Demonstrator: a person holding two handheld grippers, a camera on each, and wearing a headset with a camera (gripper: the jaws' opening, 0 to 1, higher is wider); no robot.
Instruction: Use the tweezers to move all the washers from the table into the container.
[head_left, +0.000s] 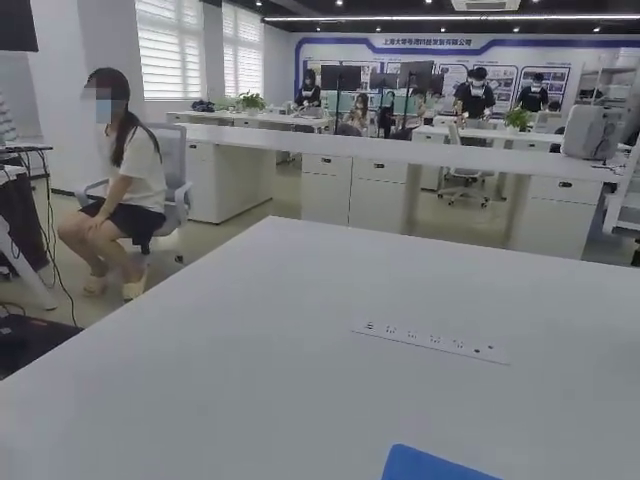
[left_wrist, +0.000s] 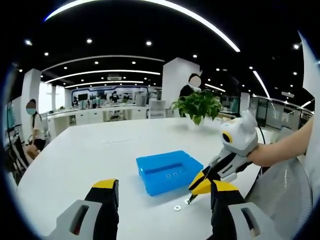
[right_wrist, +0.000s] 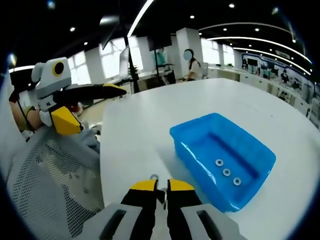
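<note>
The blue container (left_wrist: 167, 172) sits on the white table (left_wrist: 90, 160); three washers (right_wrist: 226, 172) lie in a row inside the container (right_wrist: 225, 165). My right gripper (right_wrist: 160, 186) is shut on thin tweezers (right_wrist: 160, 194), whose tip is down at a washer (right_wrist: 154, 176) on the table just left of the container. From the left gripper view, the right gripper (left_wrist: 197, 187) reaches in from the right, with two loose washers (left_wrist: 177, 207) by its tip. My left gripper (left_wrist: 165, 185) hovers open and empty, short of the container. The container's corner (head_left: 440, 465) shows in the head view.
A mesh chair back (right_wrist: 50, 185) stands close to the table edge beside the left gripper (right_wrist: 92, 105). A power strip (head_left: 430, 340) lies flat in the table. A potted plant (left_wrist: 197, 106) stands at the far side. A person (head_left: 120, 180) sits beyond the table.
</note>
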